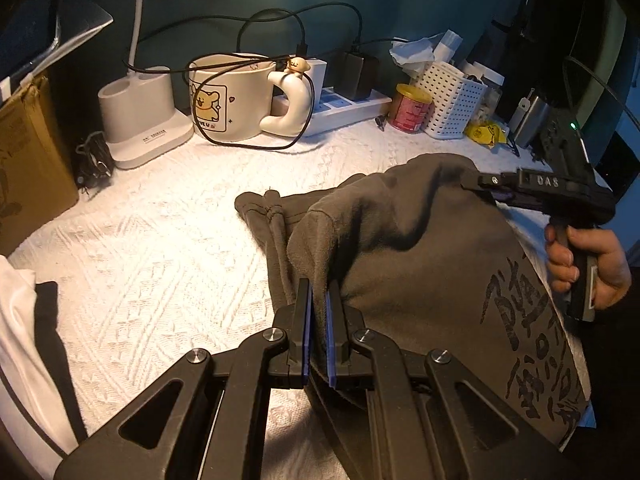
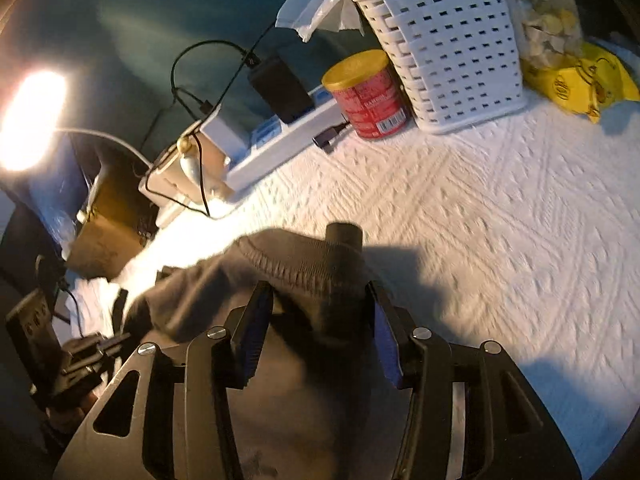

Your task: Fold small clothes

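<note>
The grey garment point(image 1: 400, 248) lay on the white-covered bench point(image 1: 160, 220), in front of the mug point(image 1: 228, 96). The left gripper point(image 1: 319, 320) had its jaws pinching a fold of it; the right gripper point(image 2: 320, 332) had its jaws spread around a bunched hem, not clamped. Best to close the right before lifting, keeping the edges level. Between garment and mug the bench lay bare; the basket point(image 2: 448, 48) and can point(image 2: 368, 96) stood well behind the garment.
</note>
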A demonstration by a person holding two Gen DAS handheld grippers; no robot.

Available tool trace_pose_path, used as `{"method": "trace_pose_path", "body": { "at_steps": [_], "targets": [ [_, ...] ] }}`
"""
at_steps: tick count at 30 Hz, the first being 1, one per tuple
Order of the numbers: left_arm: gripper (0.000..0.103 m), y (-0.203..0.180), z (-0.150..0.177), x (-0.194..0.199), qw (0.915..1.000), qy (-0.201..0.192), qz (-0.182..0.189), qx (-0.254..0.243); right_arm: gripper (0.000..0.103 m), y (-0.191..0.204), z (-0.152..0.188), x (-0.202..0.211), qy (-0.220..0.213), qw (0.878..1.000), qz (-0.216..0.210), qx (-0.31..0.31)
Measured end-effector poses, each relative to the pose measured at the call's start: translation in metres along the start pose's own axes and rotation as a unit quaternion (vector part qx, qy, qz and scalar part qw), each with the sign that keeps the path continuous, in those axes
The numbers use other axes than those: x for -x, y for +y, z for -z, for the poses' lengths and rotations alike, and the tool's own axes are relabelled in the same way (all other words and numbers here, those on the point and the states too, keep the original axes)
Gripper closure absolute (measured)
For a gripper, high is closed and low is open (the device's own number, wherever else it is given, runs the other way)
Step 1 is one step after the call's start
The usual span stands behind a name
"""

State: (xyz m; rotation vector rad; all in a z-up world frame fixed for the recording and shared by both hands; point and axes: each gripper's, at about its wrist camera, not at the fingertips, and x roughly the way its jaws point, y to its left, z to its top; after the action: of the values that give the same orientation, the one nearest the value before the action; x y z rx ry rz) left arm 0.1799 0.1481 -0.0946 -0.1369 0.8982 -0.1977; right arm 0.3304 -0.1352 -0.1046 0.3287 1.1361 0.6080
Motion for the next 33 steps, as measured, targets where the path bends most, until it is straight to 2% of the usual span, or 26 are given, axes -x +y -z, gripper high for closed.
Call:
{"method": "trace_pose_path", "body": {
  "at_steps": [2, 3, 4, 5, 6, 10, 13, 15, 16, 19, 22, 24, 25, 26, 27, 30, 33],
  "targets": [
    [0.098, 0.001, 0.000, -0.002, 1.0000, 0.002, 0.004, 0.001, 0.058, 0.003, -0.008, -0.001, -0.008, 1.000, -0.012, 0.004],
    [0.098, 0.001, 0.000, -0.003, 1.0000, 0.002, 0.006, 0.001, 0.065, 0.006, -0.011, -0.001, -0.014, 1.000, -0.014, 0.015],
    [0.098, 0.001, 0.000, -0.004, 1.0000, 0.002, 0.006, 0.002, 0.085, 0.009, -0.012, -0.003, -0.015, 0.999, -0.016, 0.026],
    [0.098, 0.001, -0.001, -0.003, 1.0000, 0.000, 0.009, 0.003, 0.091, 0.014, -0.012, -0.006, -0.013, 0.999, -0.020, 0.043],
    [0.098, 0.002, -0.001, -0.003, 0.9999, -0.003, 0.009, 0.005, 0.091, 0.017, -0.014, -0.009, -0.013, 0.998, -0.020, 0.050],
    [0.098, 0.006, -0.004, 0.006, 0.9997, -0.019, 0.006, 0.014, 0.091, 0.022, -0.020, -0.014, -0.006, 0.997, -0.022, 0.067],
    [0.098, 0.009, -0.005, 0.003, 0.9997, -0.017, -0.013, 0.013, 0.089, 0.020, -0.022, -0.024, 0.014, 0.997, -0.005, 0.073],
    [0.098, 0.012, -0.003, -0.005, 0.9995, -0.004, -0.028, 0.015, 0.075, 0.018, -0.020, -0.027, 0.018, 0.997, 0.022, 0.072],
    [0.098, 0.012, -0.002, -0.008, 0.9994, 0.001, -0.032, 0.010, 0.072, 0.017, -0.019, -0.026, 0.017, 0.997, 0.033, 0.075],
    [0.098, 0.010, 0.001, -0.011, 0.9993, 0.007, -0.036, 0.002, 0.071, 0.018, -0.015, -0.025, 0.014, 0.994, 0.063, 0.088],
    [0.096, 0.011, -0.002, -0.007, 0.9997, 0.007, -0.022, 0.006, 0.071, 0.021, -0.013, -0.021, 0.009, 0.992, 0.078, 0.096],
    [0.092, 0.014, -0.007, -0.003, 0.9997, 0.000, -0.009, 0.022, 0.071, 0.024, -0.013, -0.019, 0.006, 0.991, 0.085, 0.103],
    [0.084, 0.015, -0.009, -0.003, 0.9996, -0.003, -0.010, 0.028, 0.071, 0.025, -0.013, -0.018, 0.005, 0.991, 0.087, 0.105],
    [0.071, 0.016, -0.011, -0.004, 0.9993, -0.008, -0.012, 0.034, 0.071, 0.025, -0.013, -0.018, 0.004, 0.990, 0.088, 0.107],
    [0.066, 0.017, -0.013, -0.006, 0.9991, -0.013, -0.012, 0.040, 0.071, 0.025, -0.013, -0.018, 0.003, 0.990, 0.089, 0.108],
    [0.063, 0.018, -0.020, -0.021, 0.9987, -0.007, -0.019, 0.047, 0.071, 0.023, -0.013, -0.021, 0.003, 0.990, 0.093, 0.110],
    [0.064, 0.016, -0.022, -0.037, 0.9987, 0.003, -0.039, 0.033, 0.071, 0.022, -0.013, -0.025, 0.005, 0.988, 0.099, 0.115]
  ]
}}
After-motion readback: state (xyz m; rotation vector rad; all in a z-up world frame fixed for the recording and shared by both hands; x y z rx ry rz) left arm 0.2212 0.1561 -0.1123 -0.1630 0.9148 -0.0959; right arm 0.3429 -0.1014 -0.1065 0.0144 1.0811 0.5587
